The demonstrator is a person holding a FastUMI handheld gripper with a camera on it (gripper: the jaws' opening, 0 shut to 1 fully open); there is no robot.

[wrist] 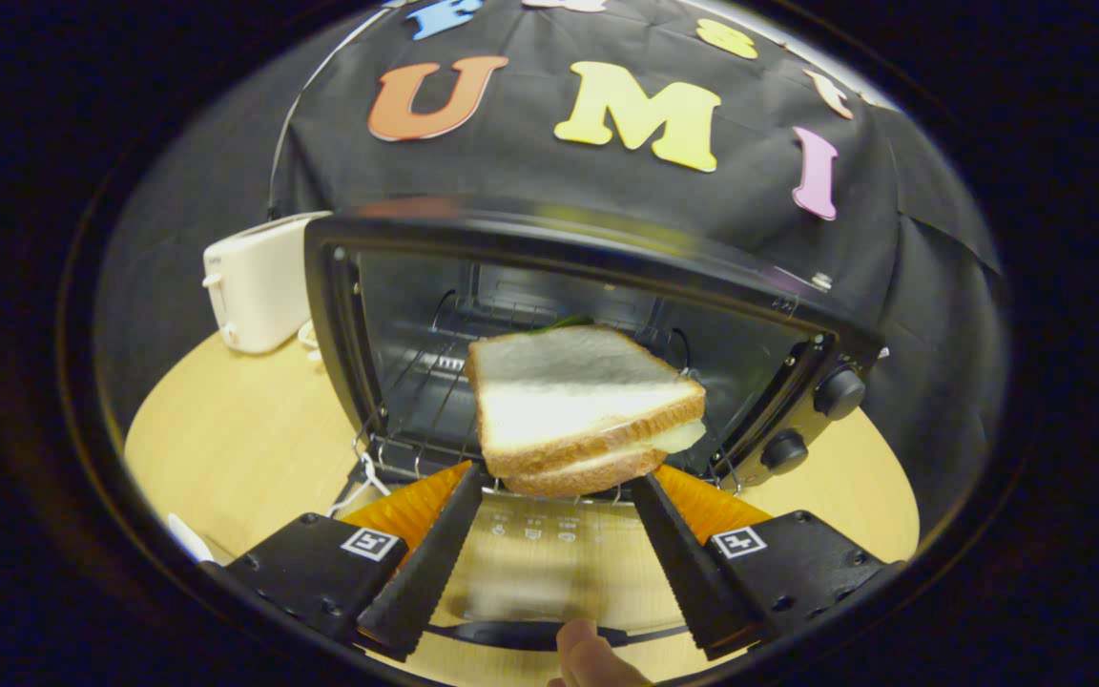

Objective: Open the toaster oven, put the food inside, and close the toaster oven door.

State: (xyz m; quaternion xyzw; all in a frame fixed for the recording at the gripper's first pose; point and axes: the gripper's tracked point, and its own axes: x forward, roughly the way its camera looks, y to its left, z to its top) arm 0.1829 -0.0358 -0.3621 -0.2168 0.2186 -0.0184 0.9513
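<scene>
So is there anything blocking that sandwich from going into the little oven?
Nothing visible does. The gripper holds the sandwich between its fingers, right at the toaster oven mouth. The door is folded down flat below it, and the wire rack inside looks bare. A fingertip rests near the door handle, below the path.

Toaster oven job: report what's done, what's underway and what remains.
Done: the toaster oven stands open, its glass door folded down flat. Underway: the gripper is shut on the sandwich, holding it at the oven mouth above the wire rack. Left: set the sandwich on the rack, let go, close the door.
</scene>
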